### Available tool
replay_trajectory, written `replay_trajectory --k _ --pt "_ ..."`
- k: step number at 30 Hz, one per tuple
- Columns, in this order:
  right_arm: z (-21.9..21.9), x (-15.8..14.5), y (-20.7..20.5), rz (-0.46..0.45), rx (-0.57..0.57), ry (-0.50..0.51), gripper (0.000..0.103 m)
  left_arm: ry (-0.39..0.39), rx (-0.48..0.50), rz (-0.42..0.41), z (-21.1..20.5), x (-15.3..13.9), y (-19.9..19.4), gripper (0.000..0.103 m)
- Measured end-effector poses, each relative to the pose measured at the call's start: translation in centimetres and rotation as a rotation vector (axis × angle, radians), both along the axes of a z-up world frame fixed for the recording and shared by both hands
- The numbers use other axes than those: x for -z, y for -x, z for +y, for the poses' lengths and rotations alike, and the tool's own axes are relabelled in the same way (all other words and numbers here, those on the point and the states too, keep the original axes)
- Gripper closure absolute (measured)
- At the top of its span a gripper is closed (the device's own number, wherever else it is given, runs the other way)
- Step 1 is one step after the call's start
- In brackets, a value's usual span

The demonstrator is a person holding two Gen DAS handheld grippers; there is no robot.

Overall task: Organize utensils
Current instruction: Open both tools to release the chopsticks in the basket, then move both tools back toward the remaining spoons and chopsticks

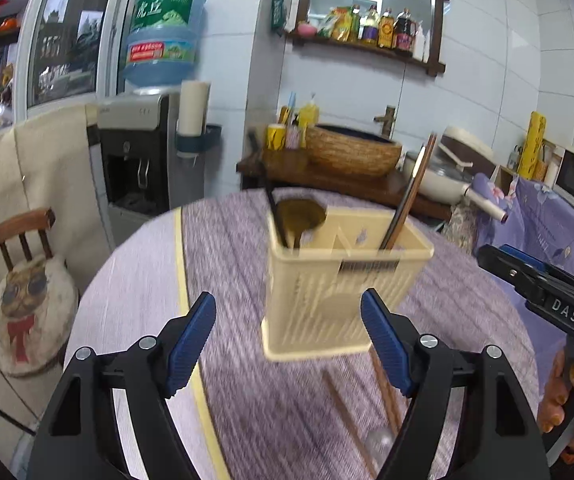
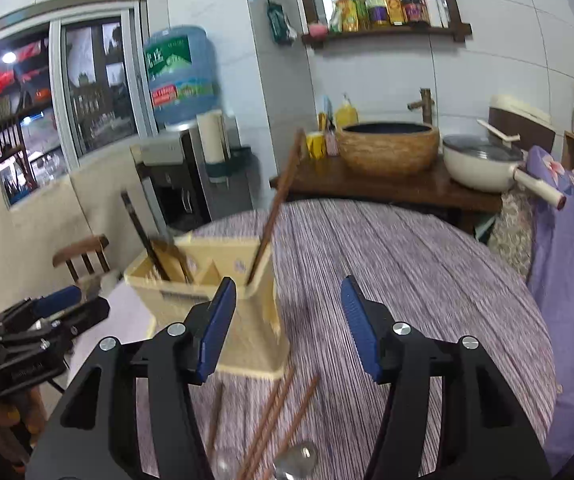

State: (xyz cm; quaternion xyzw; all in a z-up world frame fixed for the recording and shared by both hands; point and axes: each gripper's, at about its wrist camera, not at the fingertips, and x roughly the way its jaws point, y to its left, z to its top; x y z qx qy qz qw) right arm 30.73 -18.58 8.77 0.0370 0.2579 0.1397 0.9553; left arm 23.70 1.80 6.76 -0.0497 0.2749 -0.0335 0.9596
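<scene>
A cream plastic utensil holder (image 1: 339, 280) stands on the round table with the purple striped cloth (image 1: 239, 264). A dark ladle (image 1: 295, 216) leans in its left compartment and brown chopsticks (image 1: 411, 192) in its right one. More brown chopsticks (image 2: 283, 412) and a clear spoon (image 2: 299, 458) lie on the cloth in front of the holder (image 2: 215, 288). My left gripper (image 1: 289, 340) is open and empty, just in front of the holder. My right gripper (image 2: 289, 332) is open and empty, to the right of the holder, above the loose chopsticks.
A wooden chair (image 1: 23, 264) with a cat cushion stands left of the table. Behind are a water dispenser (image 1: 143, 152), a wooden counter with a woven basin (image 1: 351, 148) and a white pan (image 2: 483, 164). Purple floral fabric (image 2: 567, 264) hangs at the right.
</scene>
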Motion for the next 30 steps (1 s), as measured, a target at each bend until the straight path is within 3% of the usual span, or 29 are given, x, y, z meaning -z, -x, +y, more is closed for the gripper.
replay_trajectory --k 7,14,21,30 --pt "0.0 6.1 2.3 0.159 0.035 0.084 0.048 0.019 -0.029 0.119 0.6 4.9 1.9 0.029" --pt "0.7 10.8 4.3 0.281 0.033 0.140 0.048 0.036 -0.052 0.192 1.1 7.4 3.2 0.029" --pt "2.2 13.3 5.1 0.328 0.032 0.214 0.048 0.037 -0.049 0.194 1.1 7.5 4.0 0.029" --pt "2.0 13.6 5.3 0.354 -0.009 0.256 0.048 0.054 -0.033 0.205 0.8 7.7 4.1 0.029"
